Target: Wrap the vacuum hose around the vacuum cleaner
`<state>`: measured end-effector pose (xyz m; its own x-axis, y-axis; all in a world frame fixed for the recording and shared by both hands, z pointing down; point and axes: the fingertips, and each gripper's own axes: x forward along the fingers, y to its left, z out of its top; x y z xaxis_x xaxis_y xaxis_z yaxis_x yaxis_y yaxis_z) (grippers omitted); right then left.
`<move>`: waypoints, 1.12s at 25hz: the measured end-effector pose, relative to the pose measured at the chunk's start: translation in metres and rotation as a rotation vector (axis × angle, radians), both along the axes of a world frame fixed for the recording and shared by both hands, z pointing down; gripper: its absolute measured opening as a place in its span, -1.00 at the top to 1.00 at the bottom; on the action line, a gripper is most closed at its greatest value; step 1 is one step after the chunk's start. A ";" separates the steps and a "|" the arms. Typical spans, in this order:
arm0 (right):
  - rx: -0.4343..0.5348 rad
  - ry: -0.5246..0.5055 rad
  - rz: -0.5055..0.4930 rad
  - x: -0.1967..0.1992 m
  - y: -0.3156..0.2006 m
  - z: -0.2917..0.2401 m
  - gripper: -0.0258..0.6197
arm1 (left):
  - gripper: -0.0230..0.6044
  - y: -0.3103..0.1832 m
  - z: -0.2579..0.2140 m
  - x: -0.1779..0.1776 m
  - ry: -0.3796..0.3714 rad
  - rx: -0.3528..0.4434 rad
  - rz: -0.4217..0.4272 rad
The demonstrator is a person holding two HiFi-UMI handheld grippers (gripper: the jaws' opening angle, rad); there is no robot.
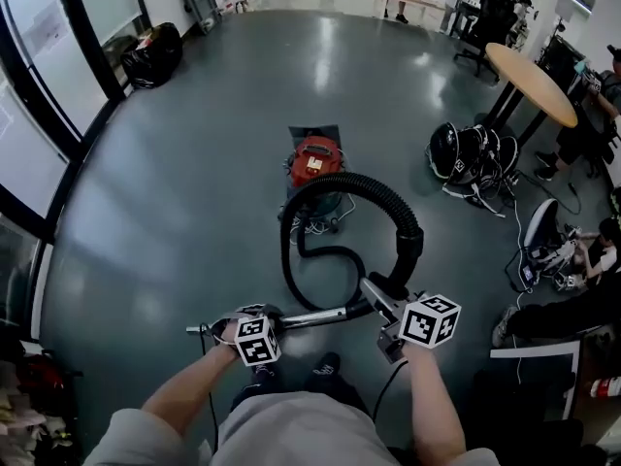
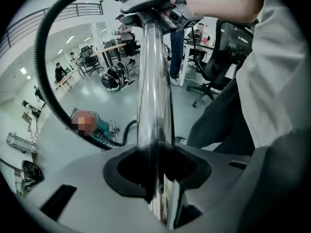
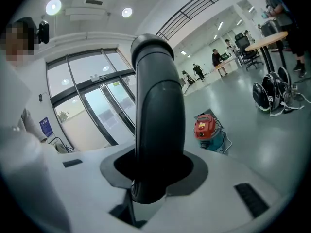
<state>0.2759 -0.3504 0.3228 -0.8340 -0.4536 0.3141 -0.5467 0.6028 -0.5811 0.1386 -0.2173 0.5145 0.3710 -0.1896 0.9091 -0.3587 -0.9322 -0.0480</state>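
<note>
The vacuum cleaner (image 1: 315, 161), red on top with a teal body, stands on the grey floor a few steps ahead; it also shows in the right gripper view (image 3: 208, 129). Its black ribbed hose (image 1: 374, 190) loops on the floor, then arches up and over to my right gripper (image 1: 388, 304). That gripper is shut on the hose's thick black end cuff (image 3: 158, 106). A chrome wand tube (image 1: 315, 316) runs from that end leftward to my left gripper (image 1: 254, 314). The left jaws are clamped on the tube (image 2: 154, 96), with the hose (image 2: 41, 67) arching beyond it.
A loose white cord (image 1: 315, 226) lies by the vacuum. At the right stand a round wooden table (image 1: 529, 81), black helmets (image 1: 471, 153) and office chairs (image 1: 490, 27), with a person sitting on the floor (image 1: 592, 250). A glass wall (image 1: 39, 85) and a black bag (image 1: 155, 54) line the left.
</note>
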 end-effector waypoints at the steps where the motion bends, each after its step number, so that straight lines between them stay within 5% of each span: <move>1: 0.001 -0.004 -0.005 0.005 -0.001 0.000 0.58 | 0.47 0.000 -0.004 0.001 -0.007 -0.001 0.005; 4: 0.016 0.014 -0.019 0.024 0.000 0.004 0.50 | 0.48 0.001 -0.008 0.009 -0.015 -0.006 0.014; 8: 0.027 0.104 -0.029 0.063 0.003 0.004 0.13 | 0.48 0.004 -0.008 0.014 -0.016 -0.018 0.014; 11: 0.118 0.308 -0.050 0.099 0.005 0.001 0.13 | 0.48 0.001 -0.005 0.020 -0.001 -0.025 0.004; 14: 0.352 0.663 -0.139 0.120 0.010 -0.013 0.13 | 0.48 -0.003 0.001 0.021 0.017 -0.040 -0.021; 16: 0.504 0.815 -0.285 0.105 0.019 -0.024 0.13 | 0.49 -0.005 0.002 0.024 0.027 -0.050 -0.032; 19: 0.611 0.889 -0.622 0.055 0.042 0.003 0.07 | 0.49 -0.002 0.008 0.026 0.012 -0.067 -0.034; 23: 0.530 0.954 -1.070 0.009 0.075 0.105 -0.11 | 0.49 0.002 0.024 0.030 0.002 -0.102 -0.028; 28: 0.474 0.998 -1.324 -0.041 0.086 0.182 -0.11 | 0.49 -0.003 0.030 0.027 0.029 -0.128 -0.023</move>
<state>0.2354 -0.2639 0.5049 -0.2692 0.1276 0.9546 0.4127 0.9108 -0.0053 0.1653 -0.2204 0.5449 0.3942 -0.0811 0.9155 -0.3796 -0.9215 0.0818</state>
